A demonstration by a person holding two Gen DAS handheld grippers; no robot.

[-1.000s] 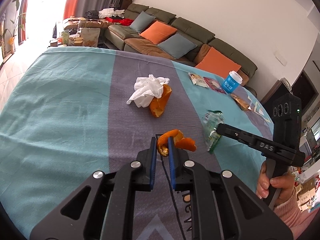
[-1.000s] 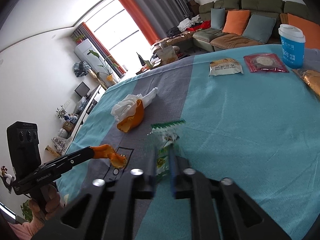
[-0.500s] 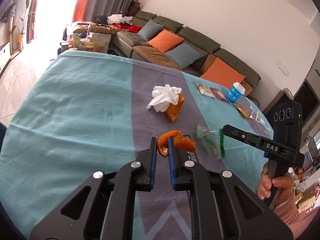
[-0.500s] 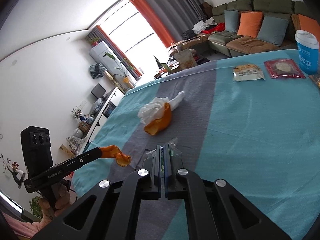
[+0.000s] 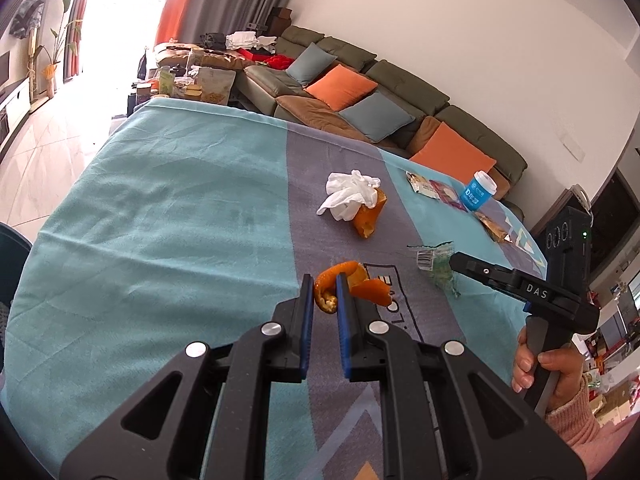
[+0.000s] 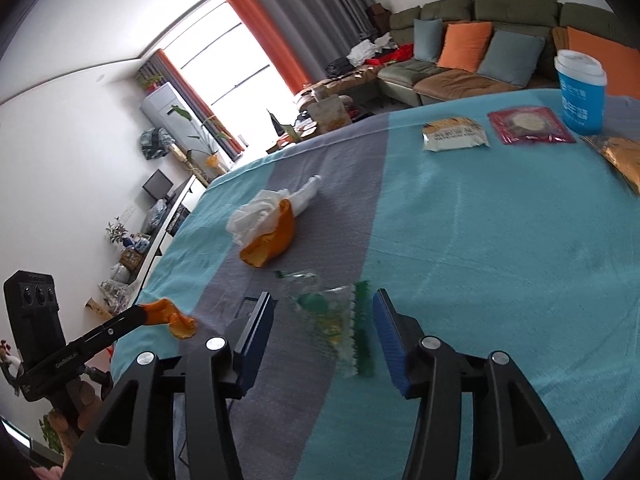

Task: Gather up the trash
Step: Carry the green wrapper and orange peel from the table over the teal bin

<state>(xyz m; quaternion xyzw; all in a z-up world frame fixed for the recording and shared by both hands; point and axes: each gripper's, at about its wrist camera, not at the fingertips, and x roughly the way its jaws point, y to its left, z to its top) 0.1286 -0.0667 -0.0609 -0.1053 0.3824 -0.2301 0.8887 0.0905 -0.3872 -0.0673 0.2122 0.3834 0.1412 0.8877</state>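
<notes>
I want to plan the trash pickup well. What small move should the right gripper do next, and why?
Probably close again on the clear wrapper after moving slightly onto it. The right gripper has its jaws opening, and the wrapper sits loose between them, touching neither pad. The left gripper is shut on the orange peel, so it cannot help.

Olive sectional sofa [image 5: 400, 80] with orange and blue cushions, along a white wall [image 5: 460, 20]. Orange-and-grey curtains [image 6: 276, 32] flank a sunlit window [image 6: 224, 72]. Pale tiled floor [image 5: 36, 152].
</notes>
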